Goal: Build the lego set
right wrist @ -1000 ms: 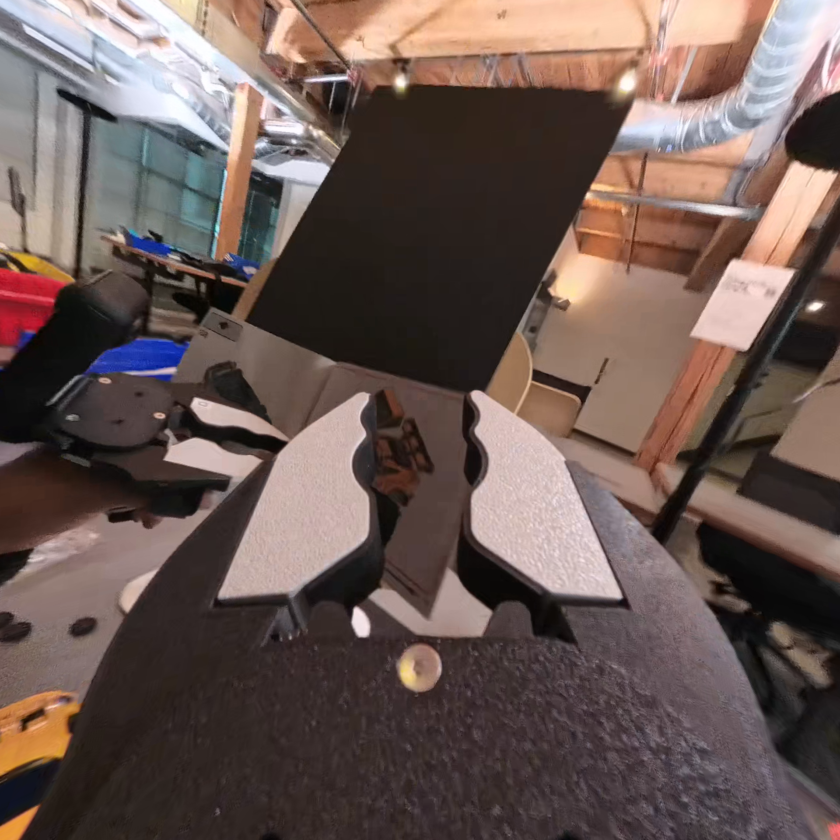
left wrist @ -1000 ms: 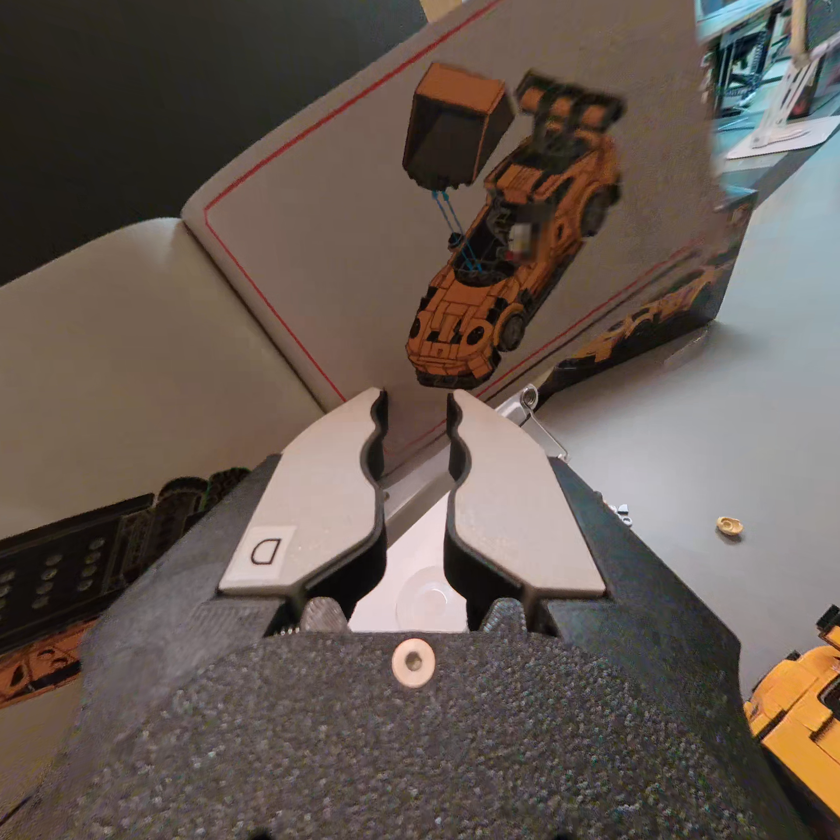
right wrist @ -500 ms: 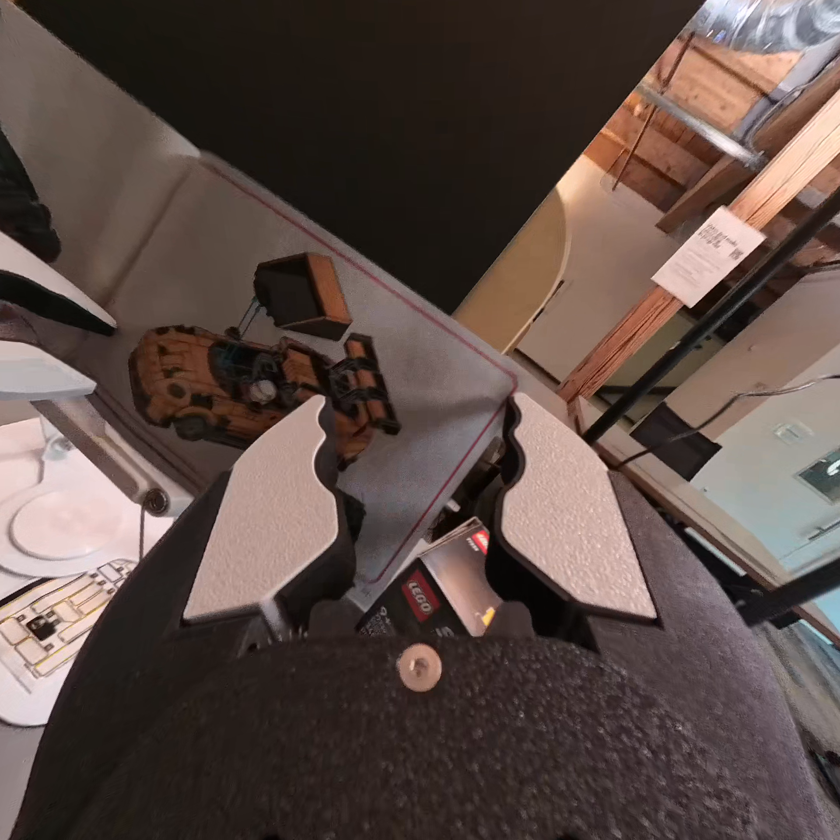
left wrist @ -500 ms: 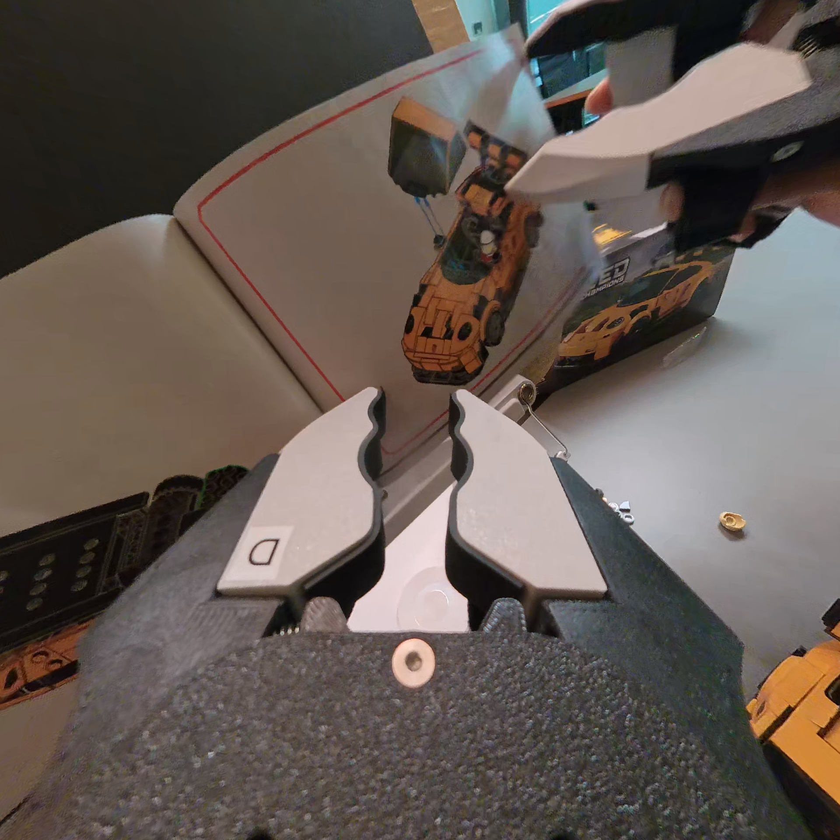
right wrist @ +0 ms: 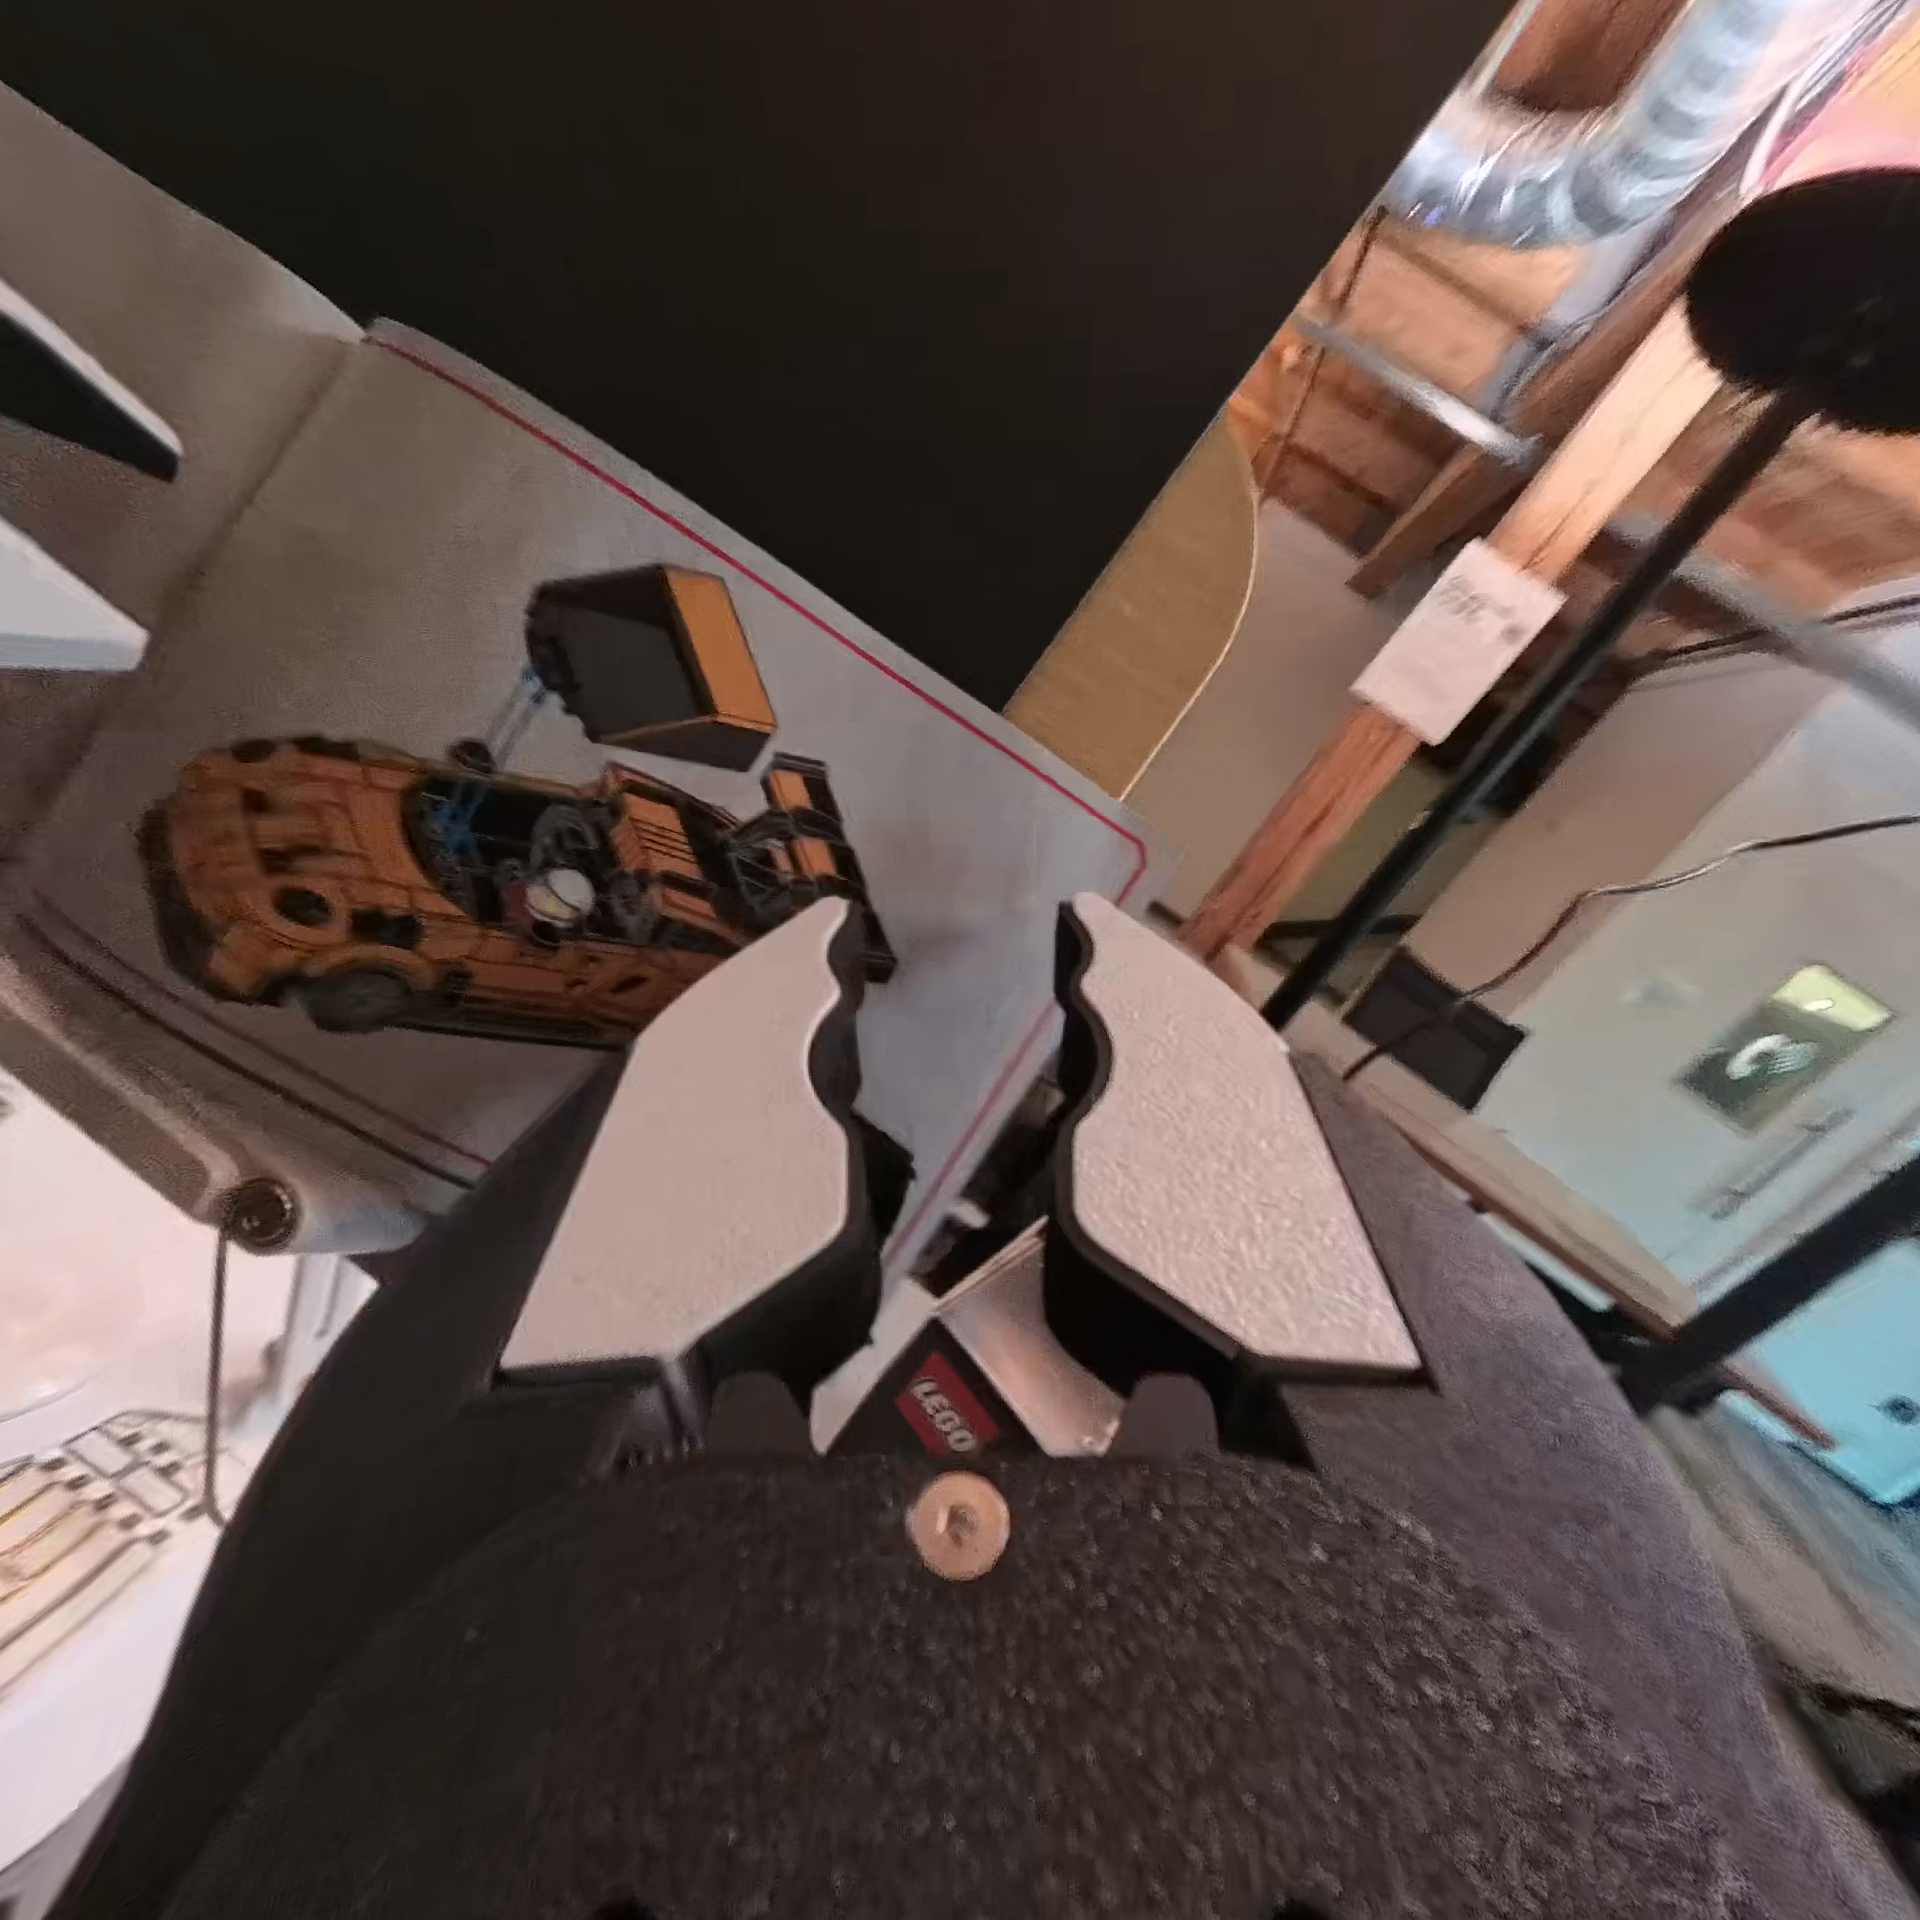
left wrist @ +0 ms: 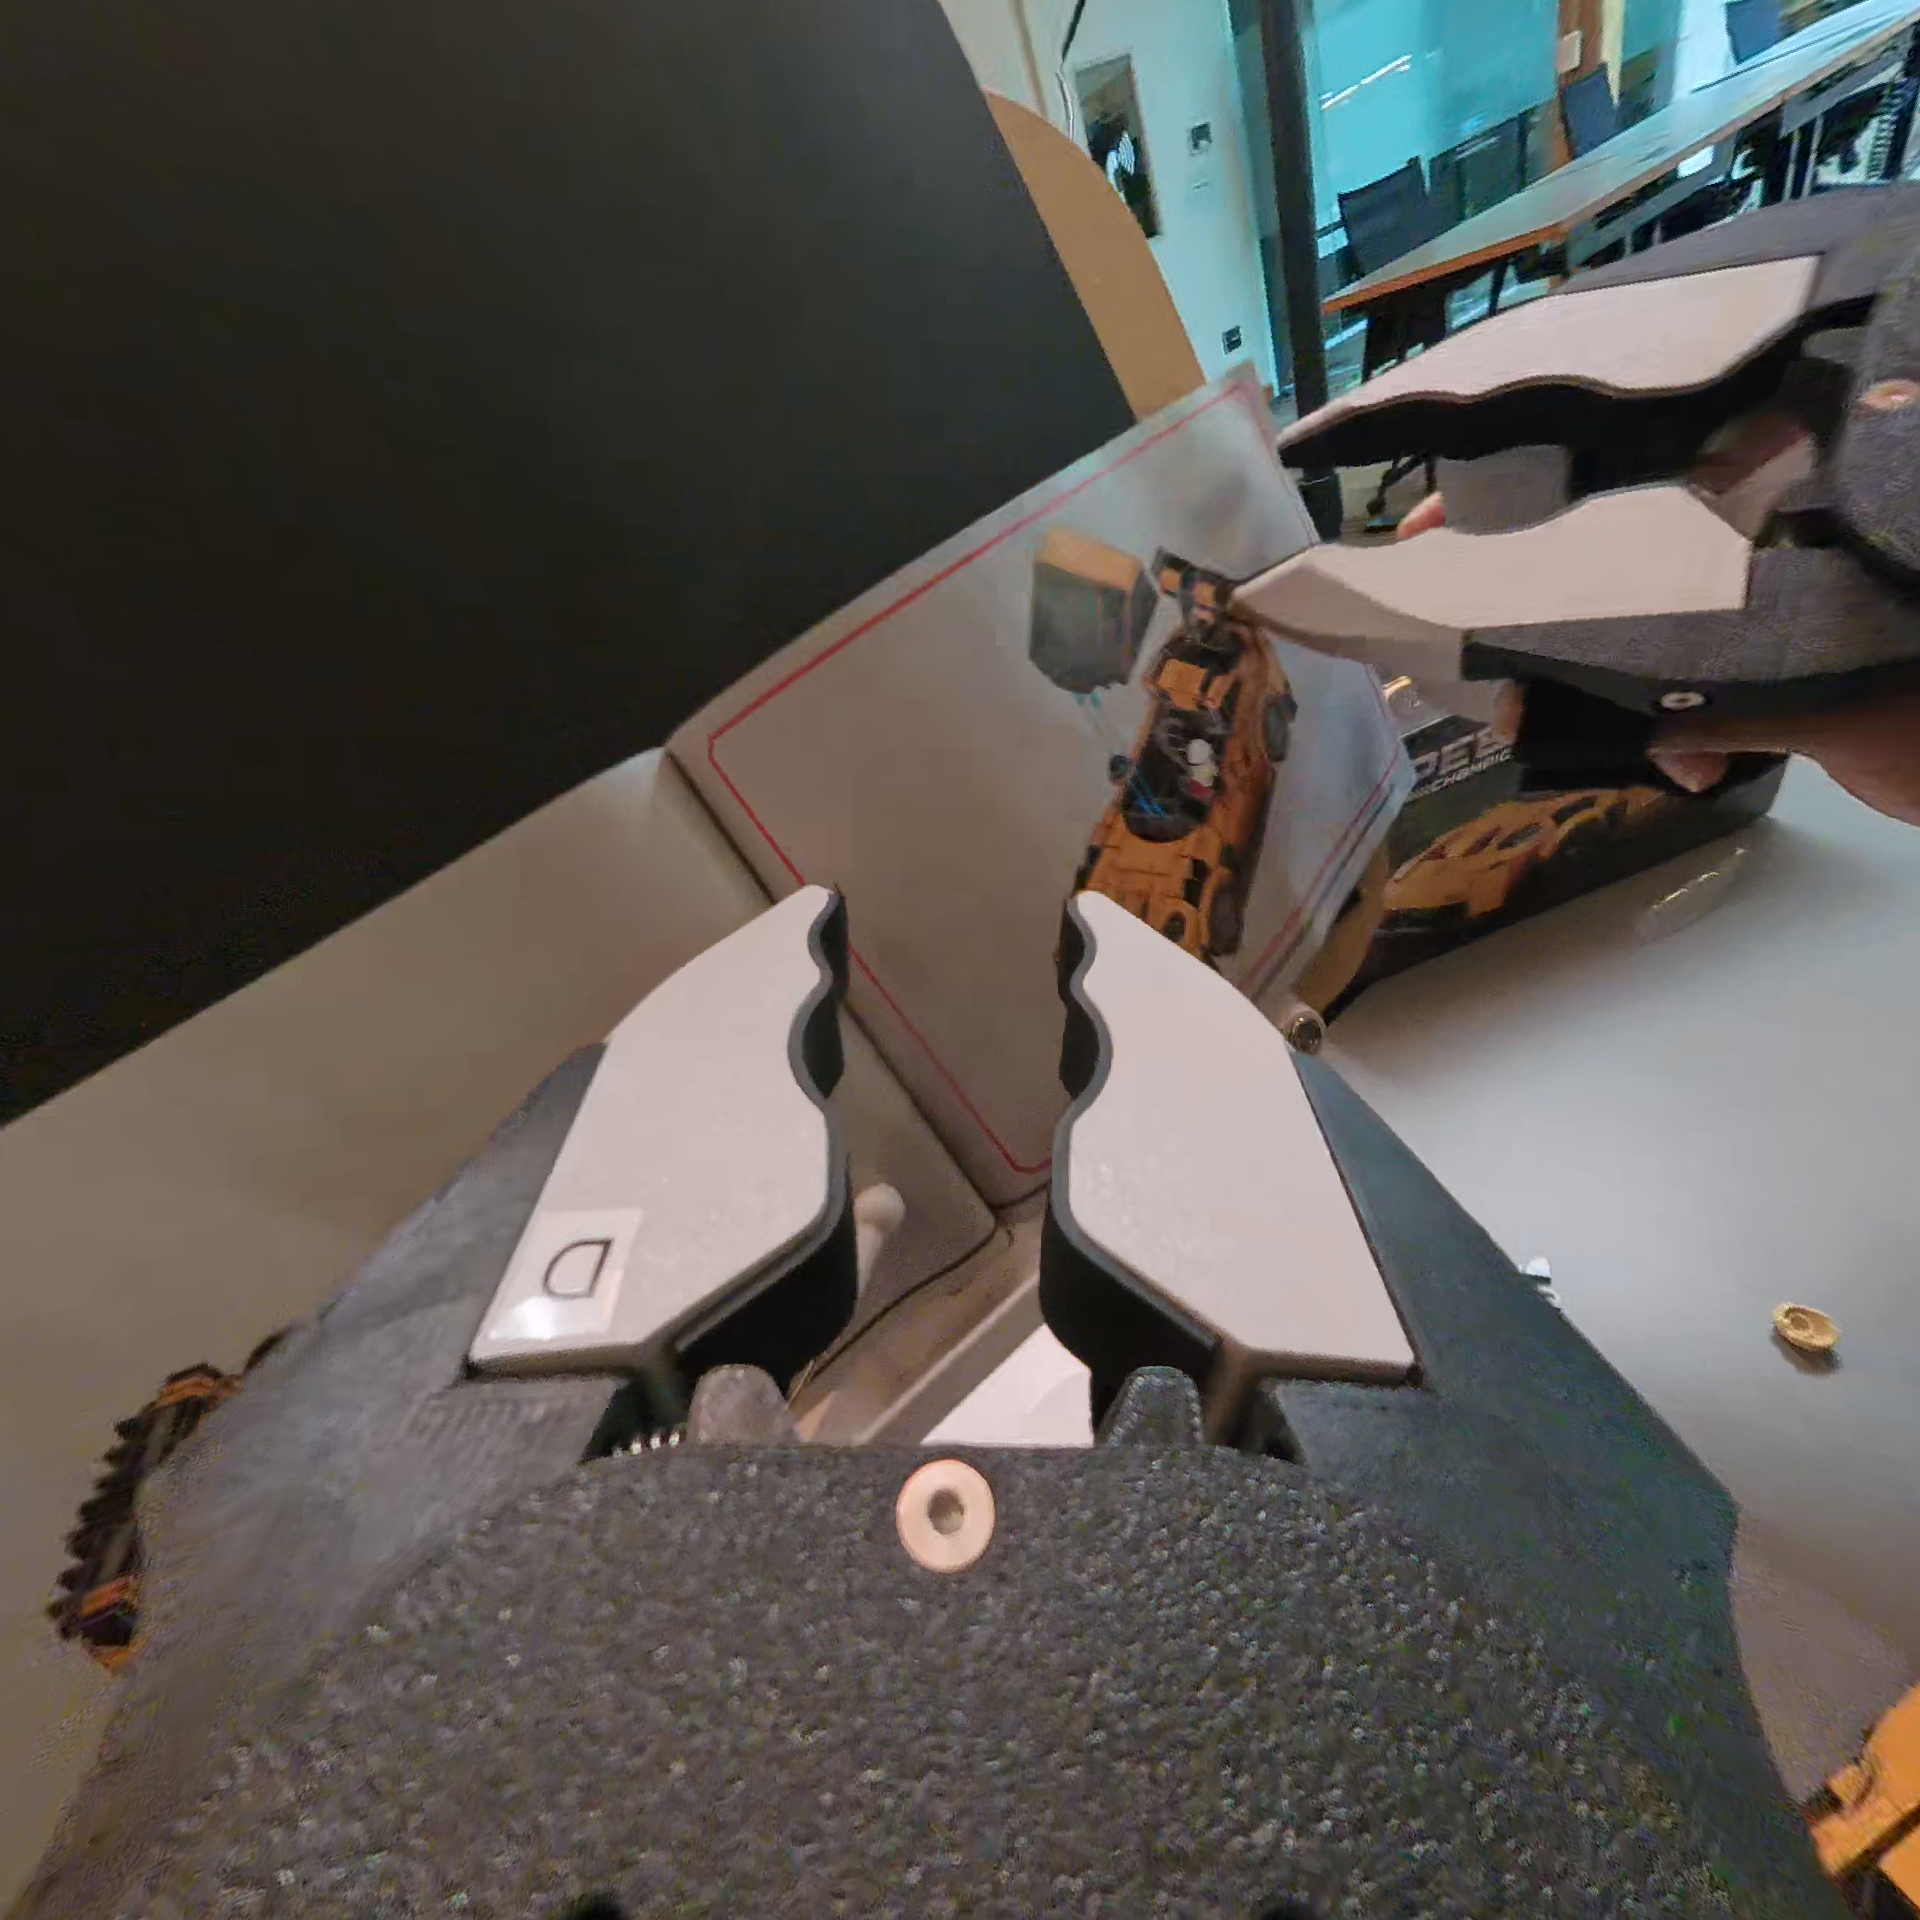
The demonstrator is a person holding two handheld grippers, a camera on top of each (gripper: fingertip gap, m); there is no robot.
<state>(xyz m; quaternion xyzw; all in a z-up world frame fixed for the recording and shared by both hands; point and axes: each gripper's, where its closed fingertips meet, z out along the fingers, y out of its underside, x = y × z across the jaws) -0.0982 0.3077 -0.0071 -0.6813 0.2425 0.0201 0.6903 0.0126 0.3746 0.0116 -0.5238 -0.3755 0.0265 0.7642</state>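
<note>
Instruction booklet (left wrist: pixel 966 790) stands open on a holder at the back of the bench (left wrist: pixel 1621 1122), in front of a black panel; its raised right page shows the orange car with a roof block drawn above it. Left gripper (left wrist: pixel 945 935): fingers released, gap clear, nothing held, pointing at the booklet's fold. Right gripper (right wrist: pixel 956 935): fingers parted w/ the page's outer edge lying in the gap, not clamped; in the left wrist view one finger (left wrist: pixel 1455 582) lies across the page's top corner. Set box (left wrist: pixel 1558 831) sits behind the page; a small tan round piece (left wrist: pixel 1806 1327) lies loose on the bench; part of the orange car build (left wrist: pixel 1870 1808) shows at the lower right corner. Step in hand, prob.: page handling/consulting instructions, not brick fitting. Next move calls for closing lightly on the page edge w/o creasing it, or withdrawing toward the build.
</note>
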